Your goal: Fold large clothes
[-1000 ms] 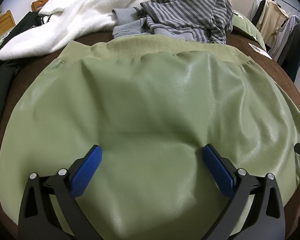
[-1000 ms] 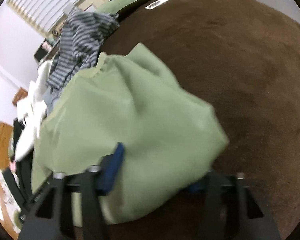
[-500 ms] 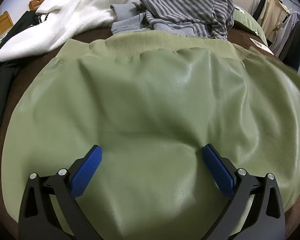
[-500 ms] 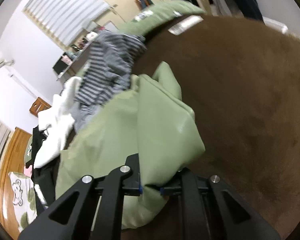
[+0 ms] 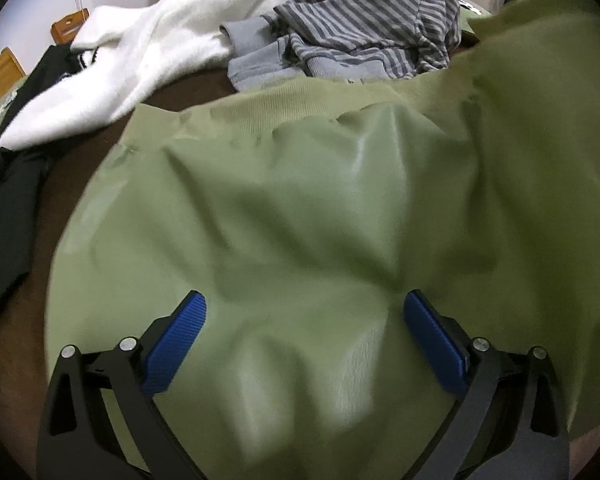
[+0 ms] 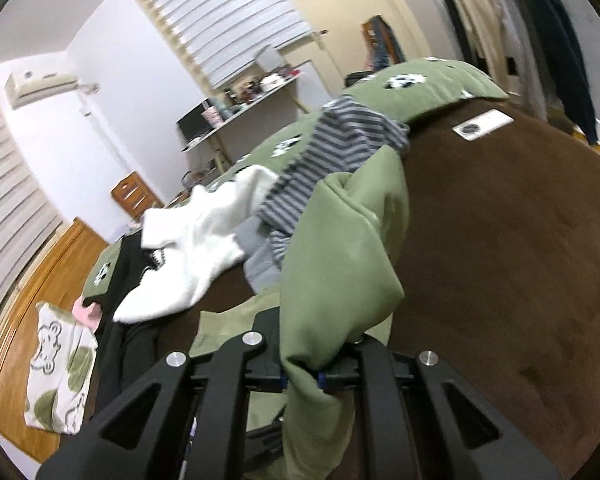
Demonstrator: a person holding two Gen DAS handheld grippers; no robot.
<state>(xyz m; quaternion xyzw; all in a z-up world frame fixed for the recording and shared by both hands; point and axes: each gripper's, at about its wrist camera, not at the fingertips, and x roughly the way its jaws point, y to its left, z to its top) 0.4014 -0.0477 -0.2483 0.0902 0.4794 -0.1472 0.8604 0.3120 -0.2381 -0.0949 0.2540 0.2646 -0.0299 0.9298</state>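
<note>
The right tongs are pinched on the green jacket; left tongs spread. At twelve o'clock, the striped sweater could be snagged.

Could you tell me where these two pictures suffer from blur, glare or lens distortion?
Left wrist view: the green jacket is smeared at right and near the left tool, with a pale sheen along its creases. Right wrist view: the hanging clothes are blurred, and the blinds bow from the fisheye; the right tool stays sharp.
</note>
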